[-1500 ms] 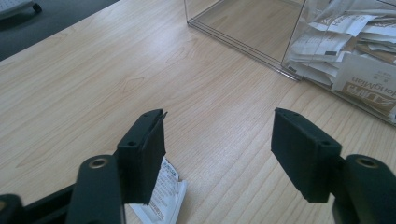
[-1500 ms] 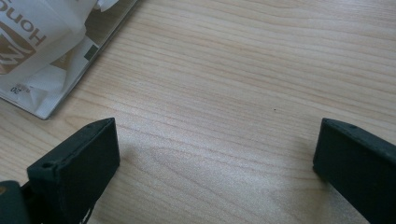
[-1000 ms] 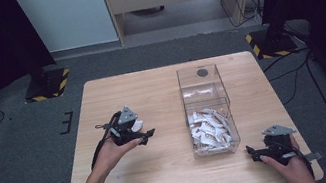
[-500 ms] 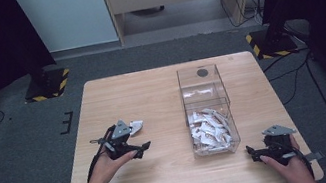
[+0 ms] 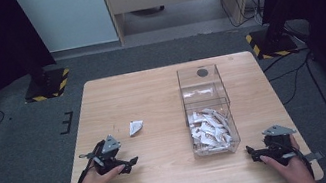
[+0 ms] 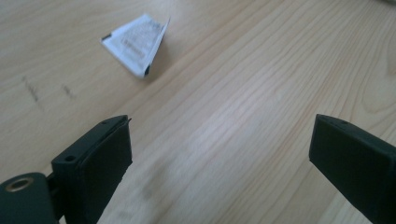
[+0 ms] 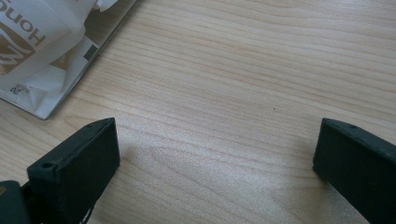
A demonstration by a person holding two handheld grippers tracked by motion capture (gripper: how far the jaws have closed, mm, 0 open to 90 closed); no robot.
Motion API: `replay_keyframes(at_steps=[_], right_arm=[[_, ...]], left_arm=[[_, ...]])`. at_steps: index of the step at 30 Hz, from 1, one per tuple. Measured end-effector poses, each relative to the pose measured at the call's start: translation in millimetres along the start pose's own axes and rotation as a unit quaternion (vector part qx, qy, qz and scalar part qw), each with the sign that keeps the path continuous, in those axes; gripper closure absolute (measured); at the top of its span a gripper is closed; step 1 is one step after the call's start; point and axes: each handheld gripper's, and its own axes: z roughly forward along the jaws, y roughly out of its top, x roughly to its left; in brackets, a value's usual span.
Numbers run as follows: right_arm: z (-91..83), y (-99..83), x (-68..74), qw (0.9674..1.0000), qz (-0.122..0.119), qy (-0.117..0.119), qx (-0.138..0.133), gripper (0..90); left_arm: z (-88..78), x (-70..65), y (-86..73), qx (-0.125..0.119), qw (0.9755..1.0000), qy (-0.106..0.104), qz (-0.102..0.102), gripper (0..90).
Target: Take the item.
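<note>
I had two tools on the counter (image 5: pixel 162 96), one in each hand. My left tool (image 5: pixel 130 163) was released, its two jaws standing wide apart with nothing between them; in the left gripper view they framed bare wood. One single packet (image 5: pixel 135 127) lay loose on the counter, a small white folded sachet with a dark-tipped corner, sitting just ahead of my left tool and a little to its left side, apart from both jaws and touching neither (image 6: pixel 137 44). My right tool (image 5: pixel 254 153) was released too, jaws spread wide over bare wood near the counter's front edge. One clear plastic box (image 5: pixel 207 109) stood ahead of my right tool and off to its left, well apart from my left tool. It held a heap of white packets (image 5: pixel 210 126), too many and too jumbled for me to count. In the right gripper view the box's near corner (image 7: pixel 44 51) sat just beyond the left jaw, printed sachets showing through its wall.
</note>
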Motion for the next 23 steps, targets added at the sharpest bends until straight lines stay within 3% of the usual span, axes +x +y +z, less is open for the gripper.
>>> replay_keyframes(at_steps=[11, 16, 23], right_arm=[[0.0, 0.0, 0.0, 1.0, 0.0, 0.0, 0.0, 0.8], [0.0, 0.0, 0.1, 1.0, 0.0, 0.0, 0.0, 0.8], [-0.1, -0.1, 0.1, 1.0, 0.0, -0.001, 0.0, 0.8]], left_arm=[[3.6, 15.0, -28.7, 0.025, 0.9994, 0.014, -0.02, 4.4], [4.8, 18.1, -35.4, 0.001, 0.9995, 0.018, -0.025, 2.6], [4.7, 18.0, -35.5, 0.001, 0.9995, 0.017, -0.026, 1.9]])
